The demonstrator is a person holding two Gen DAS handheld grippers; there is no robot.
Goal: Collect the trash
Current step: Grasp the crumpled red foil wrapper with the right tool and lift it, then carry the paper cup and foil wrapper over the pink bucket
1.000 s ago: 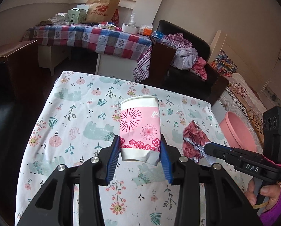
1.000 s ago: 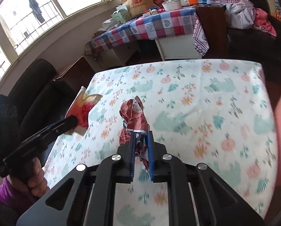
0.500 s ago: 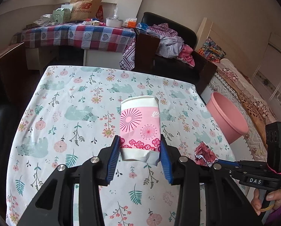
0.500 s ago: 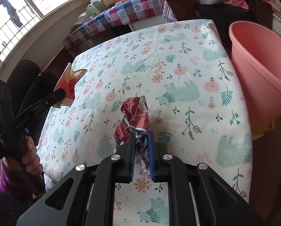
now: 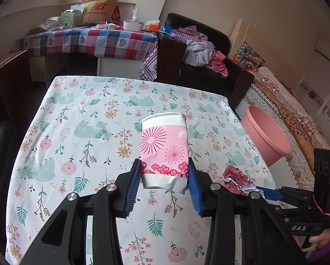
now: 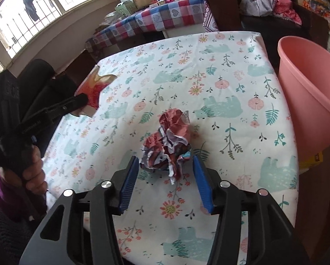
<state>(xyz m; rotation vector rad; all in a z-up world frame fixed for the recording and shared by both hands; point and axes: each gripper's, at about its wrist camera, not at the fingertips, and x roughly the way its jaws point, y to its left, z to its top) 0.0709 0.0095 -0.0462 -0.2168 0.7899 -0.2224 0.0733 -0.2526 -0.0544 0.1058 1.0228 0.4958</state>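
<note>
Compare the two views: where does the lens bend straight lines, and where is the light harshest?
Left wrist view: the table edges bow and the corners go dark. Right wrist view: the window is blown out, and the pink bin is stretched at the edge.

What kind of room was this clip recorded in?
Most likely a lived-in bedroom or studio flat: a bed with a patterned cover along the wall, an armchair piled with clothes, and a side table with a checked cloth crowded with household bits under the window.
</note>
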